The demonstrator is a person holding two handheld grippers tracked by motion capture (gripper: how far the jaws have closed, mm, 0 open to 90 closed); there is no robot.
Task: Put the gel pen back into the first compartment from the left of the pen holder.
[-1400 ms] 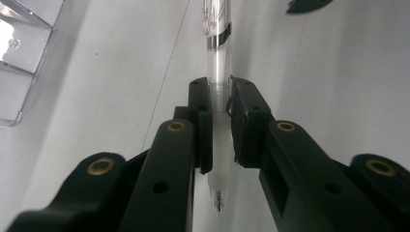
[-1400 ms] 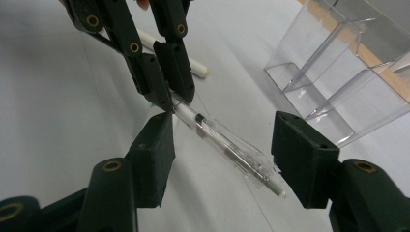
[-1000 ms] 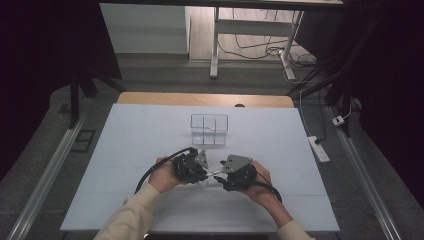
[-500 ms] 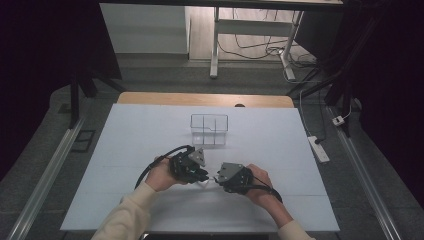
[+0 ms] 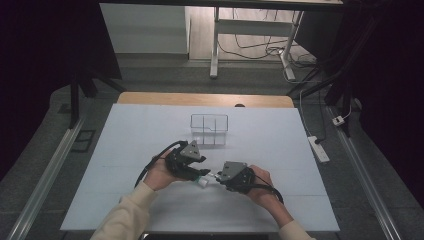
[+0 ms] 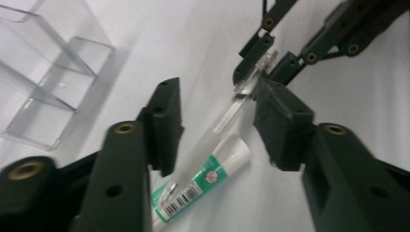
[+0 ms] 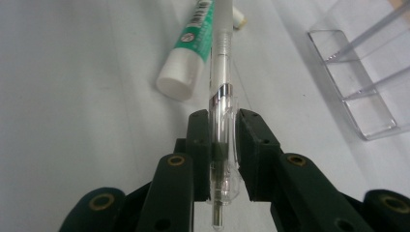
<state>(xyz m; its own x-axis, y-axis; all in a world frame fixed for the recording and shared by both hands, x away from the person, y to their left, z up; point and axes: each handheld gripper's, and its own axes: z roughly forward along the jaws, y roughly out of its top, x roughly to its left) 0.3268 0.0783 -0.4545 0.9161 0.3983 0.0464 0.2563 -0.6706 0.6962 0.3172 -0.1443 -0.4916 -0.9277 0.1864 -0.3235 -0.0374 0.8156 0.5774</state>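
A clear pen (image 7: 222, 72) is clamped near its clip end between the jaws of my right gripper (image 7: 223, 140), which is shut on it. The pen's far end reaches between the jaws of my left gripper (image 6: 220, 123), which stand open on either side of it without touching. A green and white glue stick (image 6: 203, 181) lies on the table just under the pen (image 6: 231, 112). In the high view the left gripper (image 5: 200, 172) and right gripper (image 5: 216, 176) face each other at the table's front middle, with the glue stick (image 5: 202, 183) below them.
A clear plastic organiser (image 5: 209, 129) with compartments stands on the white table (image 5: 280, 145) behind the grippers. It also appears as the organiser (image 6: 43, 92) at upper left and the organiser (image 7: 358, 82) at right. A power strip (image 5: 318, 149) lies off the table's right edge.
The right gripper has shifted slightly toward the front of the table while holding the pen. The left hand has barely moved.
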